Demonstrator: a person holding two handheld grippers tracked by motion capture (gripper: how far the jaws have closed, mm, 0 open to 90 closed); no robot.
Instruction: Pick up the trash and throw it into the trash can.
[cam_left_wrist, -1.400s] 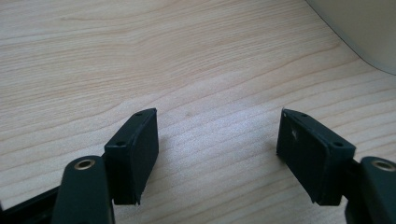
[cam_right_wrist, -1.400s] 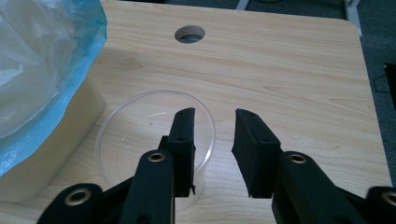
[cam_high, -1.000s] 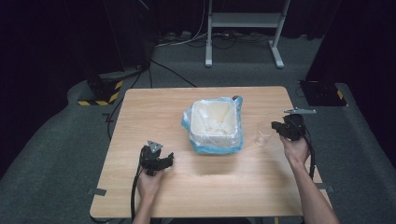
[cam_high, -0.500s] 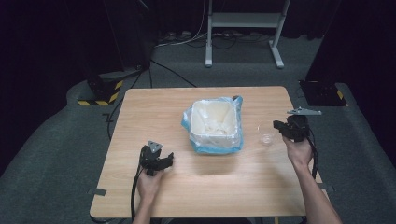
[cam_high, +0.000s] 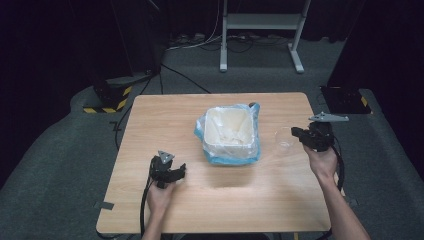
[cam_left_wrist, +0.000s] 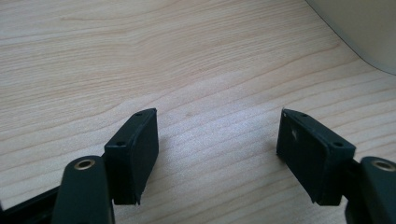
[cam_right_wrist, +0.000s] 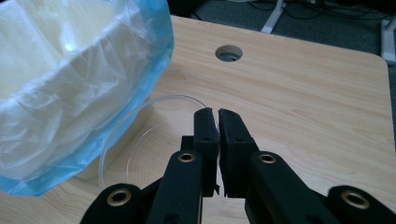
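Observation:
A white bin (cam_high: 209, 131) lined with a blue-edged plastic bag (cam_right_wrist: 70, 93) stands at the middle of the wooden table (cam_high: 165, 120). Just right of it is a clear round cup (cam_high: 285, 137). My right gripper (cam_high: 299, 135) holds the cup by its rim; in the right gripper view the jaws of the right gripper (cam_right_wrist: 215, 114) are closed on the thin clear rim of the cup (cam_right_wrist: 140, 112). My left gripper (cam_high: 176, 171) rests low at the front left of the table. In the left gripper view the left gripper (cam_left_wrist: 217, 135) stands open over bare wood, with a corner of the bin (cam_left_wrist: 369, 32) ahead.
A round cable hole (cam_right_wrist: 229, 52) is in the table behind the bin. A metal stand (cam_high: 260, 30) and cables lie on the floor beyond the far edge. A black plate (cam_high: 345, 100) sits off the table's right corner.
The right gripper has shifted only slightly while holding the clear cup beside the bin. The left gripper has stayed where it was.

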